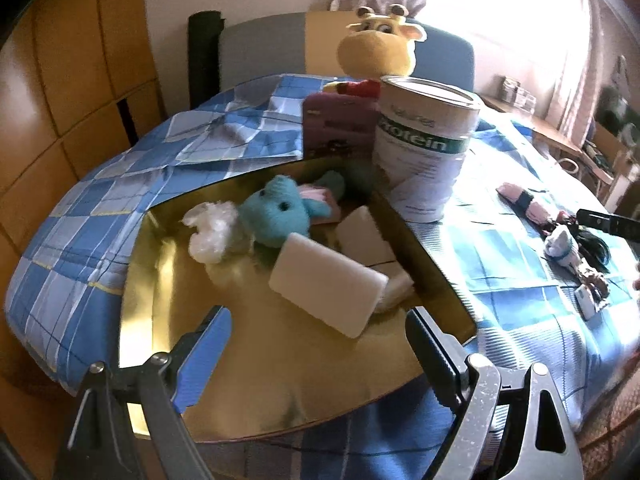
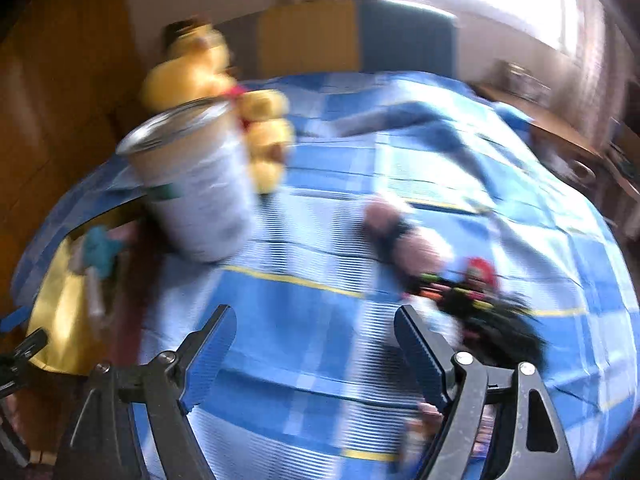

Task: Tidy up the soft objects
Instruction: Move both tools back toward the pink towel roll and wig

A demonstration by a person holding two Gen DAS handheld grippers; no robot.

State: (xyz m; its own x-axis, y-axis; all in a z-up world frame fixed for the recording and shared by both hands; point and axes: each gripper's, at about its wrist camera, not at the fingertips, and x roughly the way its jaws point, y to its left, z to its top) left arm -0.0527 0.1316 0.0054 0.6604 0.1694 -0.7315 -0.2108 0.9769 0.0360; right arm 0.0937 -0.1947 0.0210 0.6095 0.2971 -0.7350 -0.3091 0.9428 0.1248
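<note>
Wide open blue checked cloth (image 2: pixel 304 320) across lower centre of the right view; tall tin (image 2: pixel 200 184) blocks upper left, dark tangle of small items (image 2: pixel 492 316) crowds the right.

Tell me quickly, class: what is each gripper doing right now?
Left gripper: open, empty, over the gold tray.
Right gripper: open, empty, over the blue cloth.

The white can (image 1: pixel 426 152) reads "Nature's" above "Protein".
</note>
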